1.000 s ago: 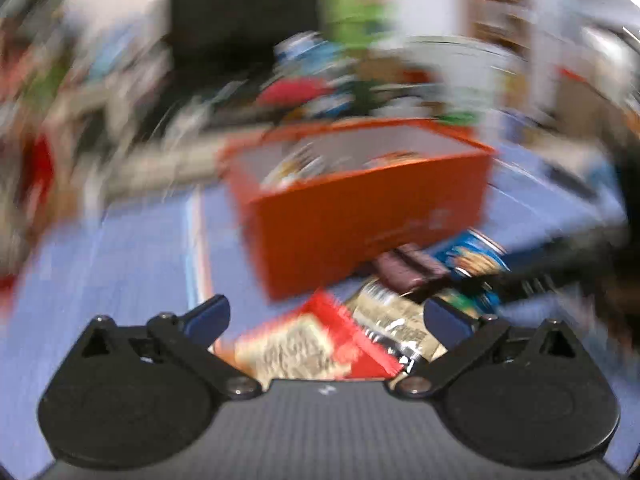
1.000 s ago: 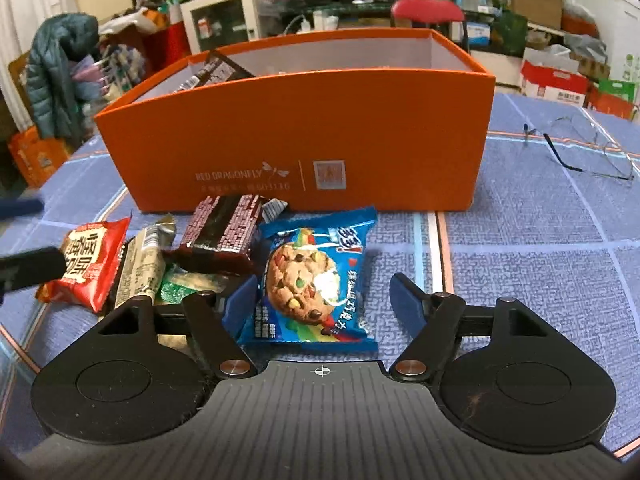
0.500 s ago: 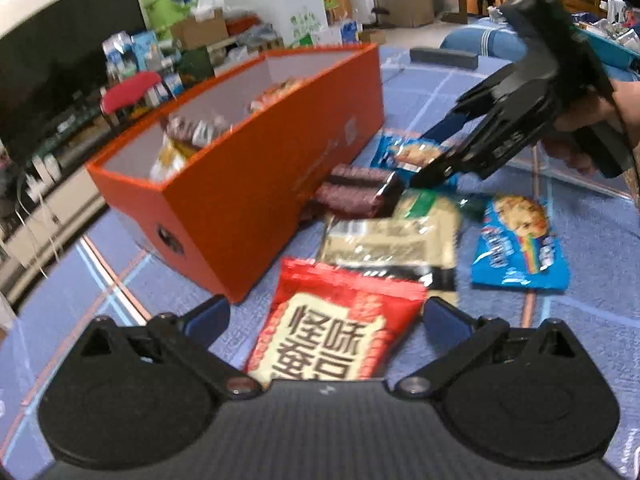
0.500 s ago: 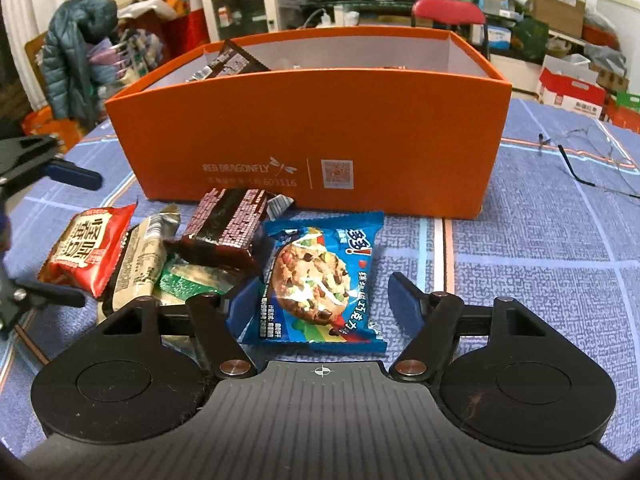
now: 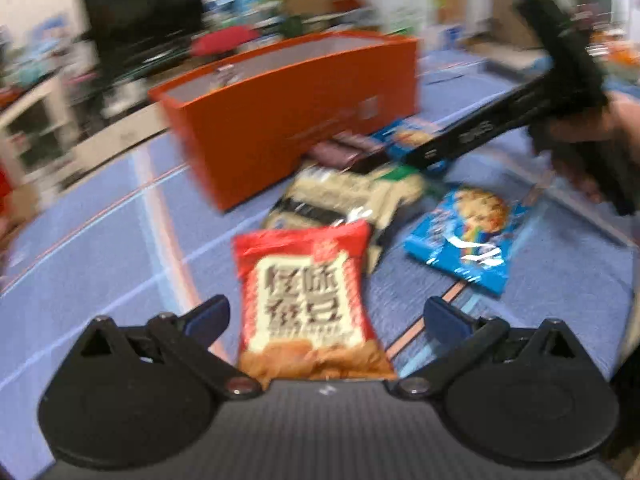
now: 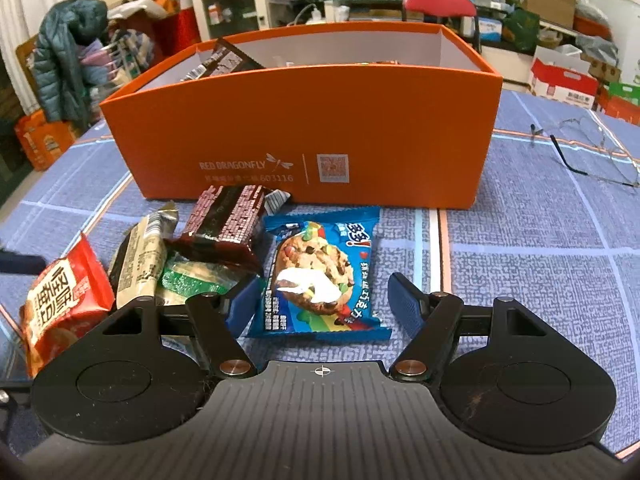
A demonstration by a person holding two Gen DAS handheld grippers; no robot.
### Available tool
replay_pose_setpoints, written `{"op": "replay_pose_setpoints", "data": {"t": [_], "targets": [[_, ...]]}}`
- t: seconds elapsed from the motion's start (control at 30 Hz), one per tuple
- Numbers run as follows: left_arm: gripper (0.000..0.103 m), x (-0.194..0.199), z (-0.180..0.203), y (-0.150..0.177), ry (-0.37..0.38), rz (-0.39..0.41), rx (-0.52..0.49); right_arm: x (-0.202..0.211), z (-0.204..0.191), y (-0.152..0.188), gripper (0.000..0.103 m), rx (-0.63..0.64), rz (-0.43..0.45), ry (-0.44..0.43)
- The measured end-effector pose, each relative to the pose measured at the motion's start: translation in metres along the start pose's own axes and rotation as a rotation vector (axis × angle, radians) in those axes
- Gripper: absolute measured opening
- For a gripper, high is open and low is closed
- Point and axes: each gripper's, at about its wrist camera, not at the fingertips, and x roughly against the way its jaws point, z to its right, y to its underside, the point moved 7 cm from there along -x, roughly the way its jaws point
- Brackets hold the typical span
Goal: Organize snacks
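Observation:
An orange box [image 6: 304, 128] stands on the blue tablecloth with several snacks inside; it also shows in the left wrist view [image 5: 296, 92]. In front of it lie a red packet [image 5: 306, 296] [image 6: 60, 304], a beige packet [image 6: 142, 260], a brown chocolate packet [image 6: 226, 220] and a blue cookie packet [image 6: 320, 276] [image 5: 468, 236]. My left gripper [image 5: 326, 316] is open with the red packet between its fingers. My right gripper [image 6: 326, 304] is open around the near end of the blue cookie packet.
A pair of glasses [image 6: 584, 152] lies on the cloth right of the box. Behind the table are a red chair [image 6: 438, 2], a white cabinet [image 6: 232, 6], cardboard boxes and a hanging coat [image 6: 64, 56]. The right gripper's body [image 5: 560, 92] reaches in from the right in the left wrist view.
My left gripper has swung round and drawn back a little from the red packet; its view is blurred. My right gripper has crept forward over the blue cookie packet. Both stay open.

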Motion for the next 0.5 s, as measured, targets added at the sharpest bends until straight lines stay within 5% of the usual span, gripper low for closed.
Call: {"op": "replay_pose_setpoints", "data": {"t": [0.1, 0.17, 0.5], "targets": [[0.102, 0.01, -0.003, -0.003, -0.117, -0.028, 0.174, 0.0, -0.002, 0.003, 0.061, 0.04, 0.021, 0.015], [0.102, 0.019, -0.007, -0.006, -0.13, -0.003, 0.259, -0.001, -0.003, 0.003, 0.061, 0.056, 0.035, 0.026], [0.102, -0.014, -0.015, -0.007, -0.139, -0.005, 0.251, -0.004, -0.001, 0.0, 0.062, 0.054, 0.055, 0.031]]}}
